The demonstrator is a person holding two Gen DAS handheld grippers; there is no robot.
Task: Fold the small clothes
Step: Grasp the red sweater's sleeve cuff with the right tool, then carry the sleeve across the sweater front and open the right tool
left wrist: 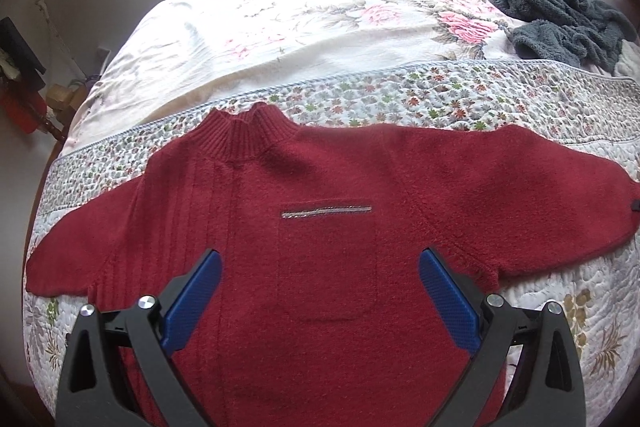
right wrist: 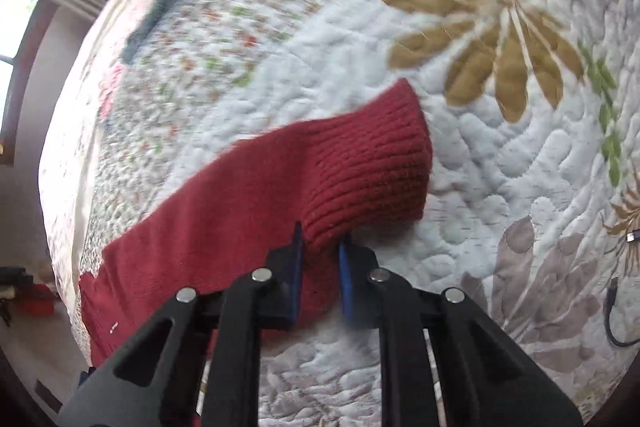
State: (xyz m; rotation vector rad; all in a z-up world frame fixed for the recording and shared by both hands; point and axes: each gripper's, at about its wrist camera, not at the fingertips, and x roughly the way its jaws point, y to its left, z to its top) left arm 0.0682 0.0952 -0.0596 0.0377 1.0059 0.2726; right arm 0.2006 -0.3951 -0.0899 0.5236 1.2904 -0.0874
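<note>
A dark red knit sweater (left wrist: 320, 195) lies spread flat on the quilted bedspread (left wrist: 420, 99), collar away from me, both sleeves stretched out sideways, a chest pocket with a silver trim in the middle. My left gripper (left wrist: 320, 259) hovers open above the sweater's lower body, its blue pads wide apart and nothing between them. In the right wrist view my right gripper (right wrist: 322, 243) is shut on the ribbed cuff (right wrist: 372, 155) of the sweater's sleeve, and the sleeve (right wrist: 208, 227) trails back to the left over the quilt (right wrist: 500, 155).
A crumpled grey fleece garment (left wrist: 560, 15) lies at the far right of the bed on a floral sheet (left wrist: 280, 11). A black cable (right wrist: 616, 311) rests on the quilt at the right. Window and wall stand beyond the bed; the bed's left edge drops to the floor.
</note>
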